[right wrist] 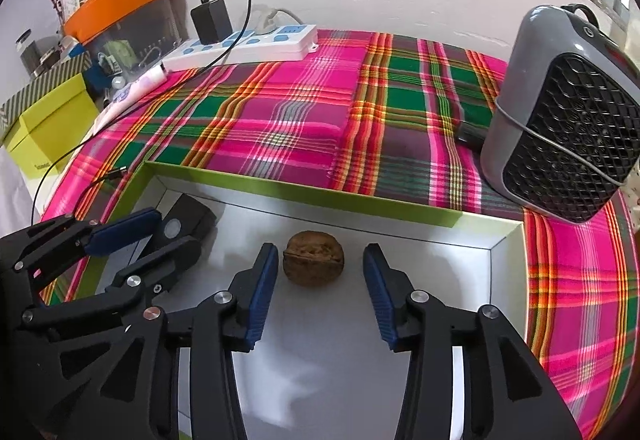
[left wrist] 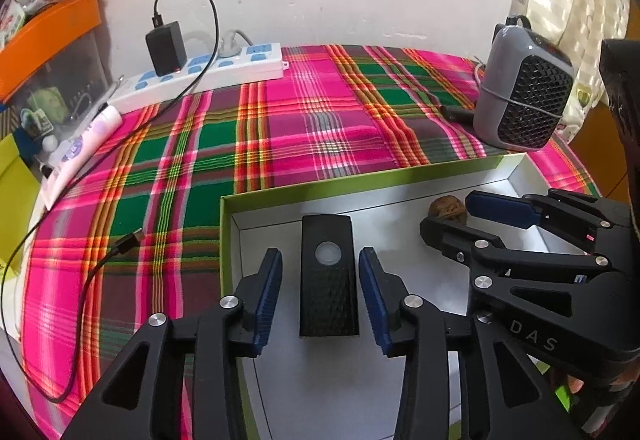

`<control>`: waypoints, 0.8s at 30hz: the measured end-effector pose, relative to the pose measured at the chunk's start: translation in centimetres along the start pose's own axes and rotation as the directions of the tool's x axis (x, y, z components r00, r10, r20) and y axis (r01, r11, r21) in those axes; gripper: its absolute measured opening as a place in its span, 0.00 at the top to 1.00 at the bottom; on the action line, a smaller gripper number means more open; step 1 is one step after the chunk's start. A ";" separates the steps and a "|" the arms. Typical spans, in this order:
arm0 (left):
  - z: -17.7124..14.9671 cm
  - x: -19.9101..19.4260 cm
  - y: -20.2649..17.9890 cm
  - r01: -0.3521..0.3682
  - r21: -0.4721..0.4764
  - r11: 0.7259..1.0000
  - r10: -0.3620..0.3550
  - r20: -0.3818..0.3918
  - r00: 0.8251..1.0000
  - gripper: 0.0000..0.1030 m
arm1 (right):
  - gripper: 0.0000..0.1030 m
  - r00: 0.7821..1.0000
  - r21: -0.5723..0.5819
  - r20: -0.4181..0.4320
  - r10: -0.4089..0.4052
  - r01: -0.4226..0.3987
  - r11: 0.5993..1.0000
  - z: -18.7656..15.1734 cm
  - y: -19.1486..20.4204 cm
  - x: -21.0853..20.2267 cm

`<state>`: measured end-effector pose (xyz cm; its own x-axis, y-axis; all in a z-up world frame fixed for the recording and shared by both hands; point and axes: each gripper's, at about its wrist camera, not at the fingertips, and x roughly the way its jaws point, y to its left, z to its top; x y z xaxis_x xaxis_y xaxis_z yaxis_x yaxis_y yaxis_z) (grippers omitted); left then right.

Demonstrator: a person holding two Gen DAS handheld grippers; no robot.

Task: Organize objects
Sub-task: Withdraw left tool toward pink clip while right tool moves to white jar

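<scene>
Release step: left gripper [left wrist: 320, 280] parted around black sensor device [left wrist: 329, 276], right gripper [right wrist: 320, 276] parted around walnut [right wrist: 313, 258], both resting loose inside green-rimmed box [right wrist: 304, 195]. Next, probably: lift clear without nudging either.

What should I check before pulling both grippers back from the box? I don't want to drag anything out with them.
1. Left gripper clear of the black device: ok, gaps show beside both pads.
2. Right gripper clear of the walnut: ok, neither pad touches it.
3. Both items inside the green-rimmed box: ok, resting on its white floor.
4. The two grippers apart from each other: cannot tell, they sit very close.
5. Black cable outside the box: ok, its plug lies on the plaid cloth.
</scene>
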<state>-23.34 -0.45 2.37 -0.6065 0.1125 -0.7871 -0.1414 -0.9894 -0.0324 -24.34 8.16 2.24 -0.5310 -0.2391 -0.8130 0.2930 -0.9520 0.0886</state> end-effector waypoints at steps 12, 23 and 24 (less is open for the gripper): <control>-1.3 -2.3 0.0 0.004 -0.001 1.000 -0.004 0.033 0.999 0.56 | 0.51 0.999 -0.002 0.043 -0.010 0.010 1.000 -1.0 0.2 -2.5; -3.0 -5.8 -0.1 0.007 -0.001 1.000 -0.007 0.084 0.996 0.56 | 0.51 0.995 0.017 0.095 -0.006 0.004 1.000 -2.9 0.9 -5.8; -3.2 -6.1 -0.1 0.005 0.002 1.000 -0.005 0.088 0.996 0.56 | 0.51 0.995 0.019 0.099 -0.005 0.003 1.000 -3.1 0.9 -6.1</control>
<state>-17.07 -1.29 5.21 -0.6721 0.1254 -0.7298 -0.1461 -0.9886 -0.0353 -18.34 9.36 5.47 -0.6083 -0.2517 -0.7528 0.2763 -0.9562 0.0964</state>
